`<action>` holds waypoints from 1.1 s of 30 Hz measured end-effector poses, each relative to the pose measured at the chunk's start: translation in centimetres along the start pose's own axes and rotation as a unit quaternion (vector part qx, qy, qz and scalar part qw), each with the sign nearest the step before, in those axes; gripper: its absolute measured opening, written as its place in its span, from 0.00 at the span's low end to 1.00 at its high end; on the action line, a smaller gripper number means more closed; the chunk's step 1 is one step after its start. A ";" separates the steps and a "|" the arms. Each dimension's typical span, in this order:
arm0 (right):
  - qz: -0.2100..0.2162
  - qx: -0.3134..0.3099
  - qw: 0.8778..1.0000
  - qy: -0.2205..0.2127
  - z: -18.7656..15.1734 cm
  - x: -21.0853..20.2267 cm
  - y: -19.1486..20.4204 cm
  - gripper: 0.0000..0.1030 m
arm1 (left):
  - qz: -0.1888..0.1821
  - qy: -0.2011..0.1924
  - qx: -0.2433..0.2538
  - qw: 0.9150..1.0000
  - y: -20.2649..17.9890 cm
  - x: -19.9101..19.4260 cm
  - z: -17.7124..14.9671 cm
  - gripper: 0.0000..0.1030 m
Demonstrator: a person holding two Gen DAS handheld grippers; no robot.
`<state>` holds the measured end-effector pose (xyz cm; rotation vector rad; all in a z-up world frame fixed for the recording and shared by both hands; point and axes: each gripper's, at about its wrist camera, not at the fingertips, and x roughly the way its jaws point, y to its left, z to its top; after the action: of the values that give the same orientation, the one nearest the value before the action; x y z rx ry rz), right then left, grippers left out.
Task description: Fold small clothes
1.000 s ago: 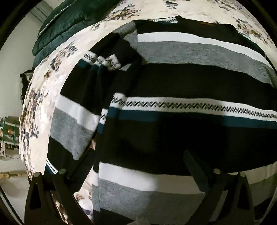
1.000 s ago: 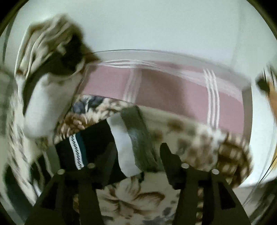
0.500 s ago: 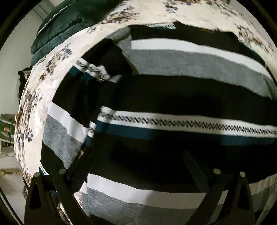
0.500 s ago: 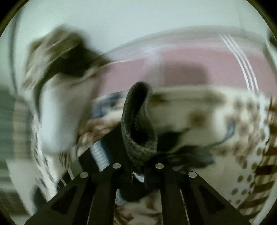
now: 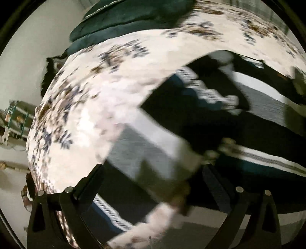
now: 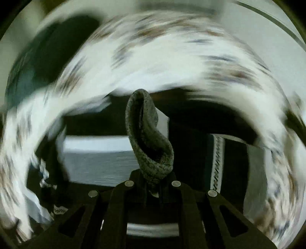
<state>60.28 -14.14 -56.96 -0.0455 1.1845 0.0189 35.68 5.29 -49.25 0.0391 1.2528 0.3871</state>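
A black, grey and white striped sweater (image 5: 258, 118) lies spread on a floral bedspread (image 5: 99, 92). Its left sleeve (image 5: 145, 153) runs down toward the lower left in the left wrist view. My left gripper (image 5: 153, 180) hovers above that sleeve, its jaws wide open with nothing held. In the blurred right wrist view, my right gripper (image 6: 153, 183) is shut on the sweater's grey ribbed cuff (image 6: 147, 138), which stands up from its fingertips. The sweater's body (image 6: 99, 162) lies below it.
A dark green quilt (image 5: 124, 17) is bunched at the far end of the bed. The bed's left edge (image 5: 32, 134) drops to the floor, where a small shelf (image 5: 15, 118) stands by the wall.
My left gripper has swept from over the sweater's body to over its left sleeve. My right gripper closed on the grey cuff, lifted it and swung round over the sweater.
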 end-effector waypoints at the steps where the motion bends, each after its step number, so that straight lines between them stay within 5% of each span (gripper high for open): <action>1: 0.003 -0.035 0.999 0.005 -0.1 1.0 3.8 0.08 | 0.002 0.003 -0.007 1.000 1.0 0.4 -0.1 1.00; 5: 0.010 -0.108 0.994 0.017 -1.0 3.0 13.2 0.08 | 0.005 0.017 -0.039 0.999 5.0 1.9 -0.4 1.00; 8: 0.003 -0.111 0.992 0.054 -1.8 5.6 15.7 0.10 | 0.001 0.028 -0.060 0.998 7.2 2.8 -0.7 1.00; 10: 0.022 -0.090 0.992 0.083 -1.9 5.7 14.8 0.15 | -0.008 0.036 -0.075 0.997 8.8 3.1 -1.0 1.00; 14: 0.099 0.016 0.988 0.119 -3.3 3.4 10.2 0.62 | -0.033 0.048 -0.108 0.992 12.0 2.7 -2.1 1.00; 19: 0.113 0.096 0.980 0.133 -7.1 0.4 6.1 0.71 | -0.068 0.086 -0.164 0.980 17.3 2.9 -5.5 1.00; 24: 0.115 0.143 0.970 0.162 -12.8 -1.1 4.5 0.71 | -0.084 0.128 -0.157 0.976 18.9 6.2 -9.0 0.99; 26: 0.105 0.155 0.965 0.183 -15.0 -0.8 4.0 0.71 | -0.099 0.153 -0.143 0.973 18.2 8.3 -9.9 0.86; 29: 0.094 0.160 0.963 0.198 -17.1 -0.4 3.9 0.71 | -0.107 0.143 -0.121 0.977 16.8 9.4 -9.8 0.51; 30: 0.092 0.159 0.962 0.201 -17.3 -0.2 4.2 0.71 | -0.105 0.127 -0.117 0.979 16.8 8.7 -9.2 0.23; 31: 0.091 0.157 0.962 0.202 -17.8 -0.3 4.2 0.71 | -0.099 0.119 -0.122 0.980 17.2 8.2 -8.7 0.08; 33: 0.088 0.151 0.963 0.203 -18.2 -0.4 4.6 0.71 | -0.120 0.100 -0.170 0.973 19.5 7.3 -7.6 0.05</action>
<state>43.15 -10.38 -63.54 0.3394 1.5876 -0.0155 25.37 24.40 -53.70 -0.4503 1.3561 0.3967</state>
